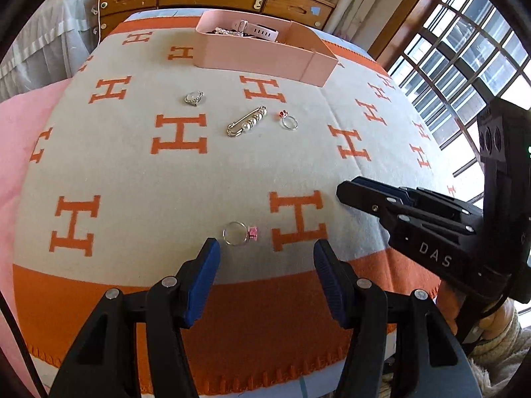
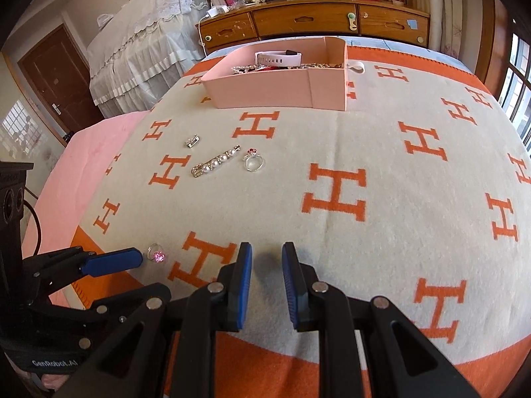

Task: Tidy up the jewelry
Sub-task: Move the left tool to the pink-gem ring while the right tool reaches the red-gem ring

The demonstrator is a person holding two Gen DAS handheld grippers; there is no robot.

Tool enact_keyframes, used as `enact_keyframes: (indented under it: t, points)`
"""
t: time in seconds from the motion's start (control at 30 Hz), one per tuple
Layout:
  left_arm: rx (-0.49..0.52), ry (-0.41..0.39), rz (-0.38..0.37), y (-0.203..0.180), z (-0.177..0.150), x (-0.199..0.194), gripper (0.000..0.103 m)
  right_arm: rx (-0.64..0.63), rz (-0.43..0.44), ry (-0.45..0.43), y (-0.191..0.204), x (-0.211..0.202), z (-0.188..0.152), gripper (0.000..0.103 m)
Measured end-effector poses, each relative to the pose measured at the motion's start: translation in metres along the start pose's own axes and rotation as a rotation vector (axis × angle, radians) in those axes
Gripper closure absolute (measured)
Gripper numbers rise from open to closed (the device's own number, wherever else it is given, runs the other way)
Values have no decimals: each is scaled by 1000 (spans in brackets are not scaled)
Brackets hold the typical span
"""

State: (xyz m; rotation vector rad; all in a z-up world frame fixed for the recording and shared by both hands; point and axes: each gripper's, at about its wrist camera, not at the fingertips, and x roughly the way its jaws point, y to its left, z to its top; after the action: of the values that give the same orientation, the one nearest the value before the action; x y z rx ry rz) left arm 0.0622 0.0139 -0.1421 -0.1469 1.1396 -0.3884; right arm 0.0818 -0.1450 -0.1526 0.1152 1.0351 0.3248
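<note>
Both my claws hang over the blanket (image 1: 139,172): my left claw (image 1: 267,273) stands half open and empty, my right claw (image 2: 267,285) nearly closed, gripping nothing. Far off sits the pink box (image 2: 265,91) of jewelry. Midway lie a pearl pin (image 1: 247,121) and two rings. Just beyond my left fingertips lies the pink-stone ring (image 1: 239,232).

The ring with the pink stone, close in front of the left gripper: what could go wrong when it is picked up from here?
1. The ring with the pink stone lies flat on the soft blanket, so the left gripper may pinch fabric or push the ring away.
2. The right gripper hovers close beside, so the two could collide.
</note>
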Motion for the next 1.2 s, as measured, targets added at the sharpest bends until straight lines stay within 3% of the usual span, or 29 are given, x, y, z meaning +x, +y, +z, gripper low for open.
enact_keyframes:
  t: [0.3,0.47,0.63,0.97,1.1,1.2]
  points:
    - [-30,-46,-63,3,13,9,46,-1,14,-19,-4,-1,-1,84]
    - [27,-79,-38,-4,12,12,47,-4,20,-29,-5,-1,0,84]
    - [87,-105,52,-9,8,11,67,-10,21,-35,-6,0,1,84]
    - [63,-100,113,-3,-1,4,76,-19,15,-40,-4,0,1,84]
    - [59,-102,141,0,-1,3,91,-24,8,-40,-4,0,2,84]
    - [48,-101,134,5,-1,2,96,-29,1,-41,-2,1,3,84]
